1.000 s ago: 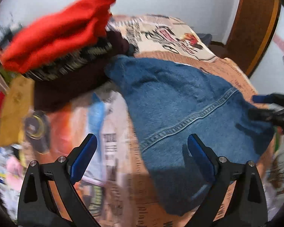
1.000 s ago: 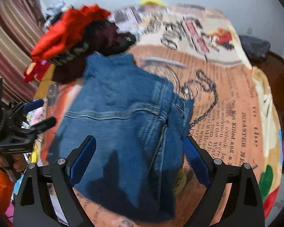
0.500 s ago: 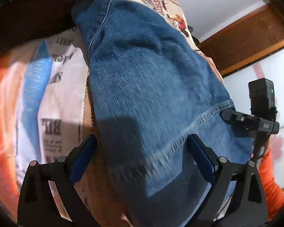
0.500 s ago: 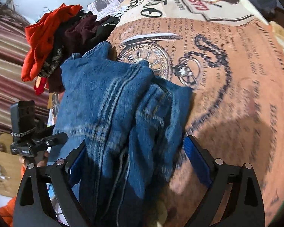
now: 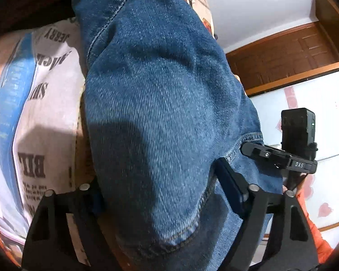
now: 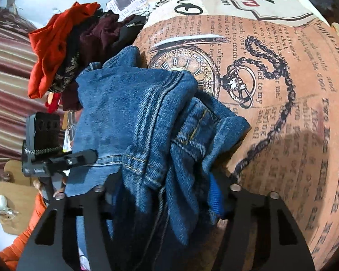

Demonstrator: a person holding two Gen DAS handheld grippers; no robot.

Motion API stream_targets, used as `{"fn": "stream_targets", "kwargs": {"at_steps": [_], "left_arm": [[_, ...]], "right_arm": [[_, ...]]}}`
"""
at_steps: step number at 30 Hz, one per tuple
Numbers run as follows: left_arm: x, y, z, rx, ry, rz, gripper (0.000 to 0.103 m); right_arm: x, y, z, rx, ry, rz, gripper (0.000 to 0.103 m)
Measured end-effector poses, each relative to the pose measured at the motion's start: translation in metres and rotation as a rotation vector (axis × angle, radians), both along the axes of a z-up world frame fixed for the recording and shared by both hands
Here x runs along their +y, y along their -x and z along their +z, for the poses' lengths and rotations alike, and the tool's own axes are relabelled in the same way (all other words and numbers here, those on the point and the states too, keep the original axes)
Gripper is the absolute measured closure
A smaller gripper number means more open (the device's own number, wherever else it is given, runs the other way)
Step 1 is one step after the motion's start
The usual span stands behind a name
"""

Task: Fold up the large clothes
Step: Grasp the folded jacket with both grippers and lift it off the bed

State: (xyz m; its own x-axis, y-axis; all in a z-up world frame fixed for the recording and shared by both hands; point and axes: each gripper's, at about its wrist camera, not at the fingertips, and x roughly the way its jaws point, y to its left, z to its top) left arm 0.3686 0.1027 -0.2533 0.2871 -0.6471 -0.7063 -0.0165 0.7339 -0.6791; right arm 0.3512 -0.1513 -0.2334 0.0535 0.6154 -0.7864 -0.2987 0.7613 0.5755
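Two tools, left tool (image 5: pixel 165 194) and right tool (image 6: pixel 165 194), each gripping one denim garment (image 5: pixel 165 103) (bunched).

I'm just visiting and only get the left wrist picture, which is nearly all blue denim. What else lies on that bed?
Observer: A heap of clothes, red and maroon, sits just beyond the denim.
Visitor: Is the cover plain over there?
Observer: No, the bedspread shows a printed pocket watch with a chain.
Visitor: And the other tool?
Observer: Bunched denim fills the gap between the right fingers.
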Motion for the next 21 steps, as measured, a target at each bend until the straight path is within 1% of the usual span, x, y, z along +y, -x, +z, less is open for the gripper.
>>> {"fn": "stream_targets", "kwargs": {"at_steps": [1,2,4,5,7,10,13,17,21], "left_arm": [[-0.002,0.006,0.001,-0.003,0.0,0.0,0.03],[-0.003,0.011,0.004,-0.007,-0.004,0.0,0.032],[-0.003,0.021,0.011,-0.019,-0.019,0.001,0.042],[-0.005,0.027,0.018,-0.028,-0.032,0.0,0.044],[-0.009,0.037,0.032,-0.05,-0.056,-0.001,0.055],[-0.014,0.057,0.062,-0.096,-0.08,0.005,0.063],[-0.013,0.077,0.092,-0.159,-0.107,0.007,0.066],[-0.009,0.107,0.145,-0.272,-0.155,0.024,0.067],[0.011,0.128,0.195,-0.376,-0.167,0.077,0.068]], "right_arm": [[-0.001,0.004,0.002,-0.006,0.0,-0.01,0.056],[-0.001,0.008,0.005,-0.009,0.0,-0.02,0.058],[-0.001,0.015,0.012,-0.011,-0.002,-0.031,0.063],[0.0,0.021,0.017,-0.015,-0.003,-0.032,0.064],[0.0,0.032,0.029,-0.034,-0.004,-0.028,0.068],[0.004,0.046,0.047,-0.065,-0.008,-0.025,0.071],[0.006,0.063,0.069,-0.107,-0.014,-0.014,0.071],[0.014,0.081,0.107,-0.198,-0.042,0.005,0.072],[0.033,0.088,0.149,-0.289,-0.087,0.02,0.072]]}}
